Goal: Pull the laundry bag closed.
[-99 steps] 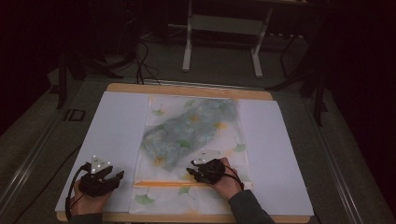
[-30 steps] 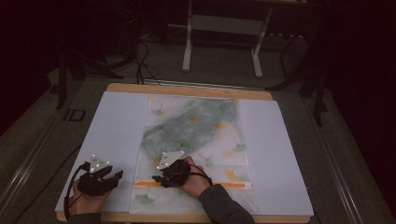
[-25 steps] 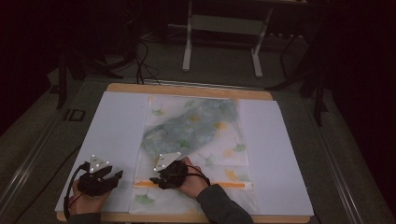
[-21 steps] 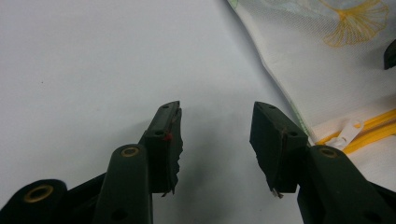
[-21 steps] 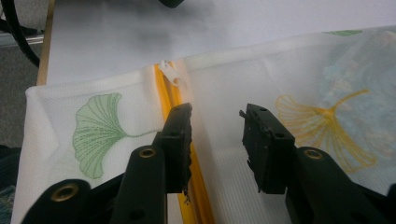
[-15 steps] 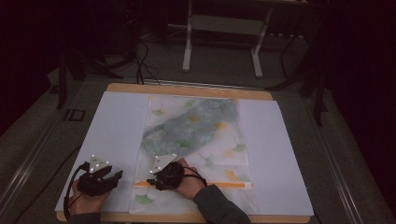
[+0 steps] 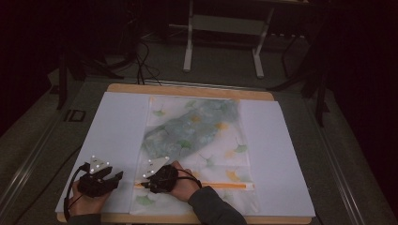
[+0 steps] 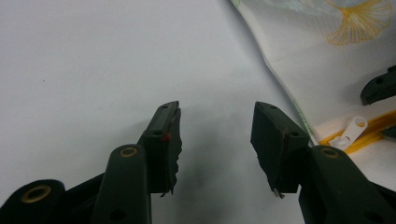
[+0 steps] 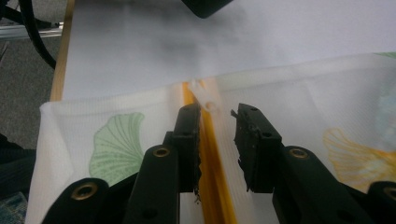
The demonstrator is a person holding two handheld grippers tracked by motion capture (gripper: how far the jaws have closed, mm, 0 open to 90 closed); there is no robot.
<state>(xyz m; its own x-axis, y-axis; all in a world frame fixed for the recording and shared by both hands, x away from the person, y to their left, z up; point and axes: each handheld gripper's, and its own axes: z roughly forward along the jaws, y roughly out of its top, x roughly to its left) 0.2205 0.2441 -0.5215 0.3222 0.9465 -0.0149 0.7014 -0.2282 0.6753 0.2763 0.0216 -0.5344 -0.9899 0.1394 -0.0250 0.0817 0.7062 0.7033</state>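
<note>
The right gripper (image 7: 146, 183) has slid leftward along the orange zipper (image 9: 210, 154) of the mesh bag (image 7: 197, 140), from the bag's middle toward its left end near the front edge of the table (image 7: 187, 89). Its jaws have just been closing and now straddle the zipper line, a narrow gap between them; the white pull tab (image 9: 204, 95) lies just ahead of the tips, not pinched yet. By my reading, the hand has arrived at the slider and the grab comes next, so the zipper work itself has not begun.

The left gripper (image 7: 112, 176) rests on the white sheet (image 7: 112, 122) by the front-left corner, jaws well apart with nothing between them, the tab just off to its side in the left gripper view.

The bag lies flat down the middle of the sheet, printed with ginkgo leaves. Through the mesh a crumpled blue-green cloth (image 7: 187, 129) shows inside, toward the far half; the zipper runs across the near end
</note>
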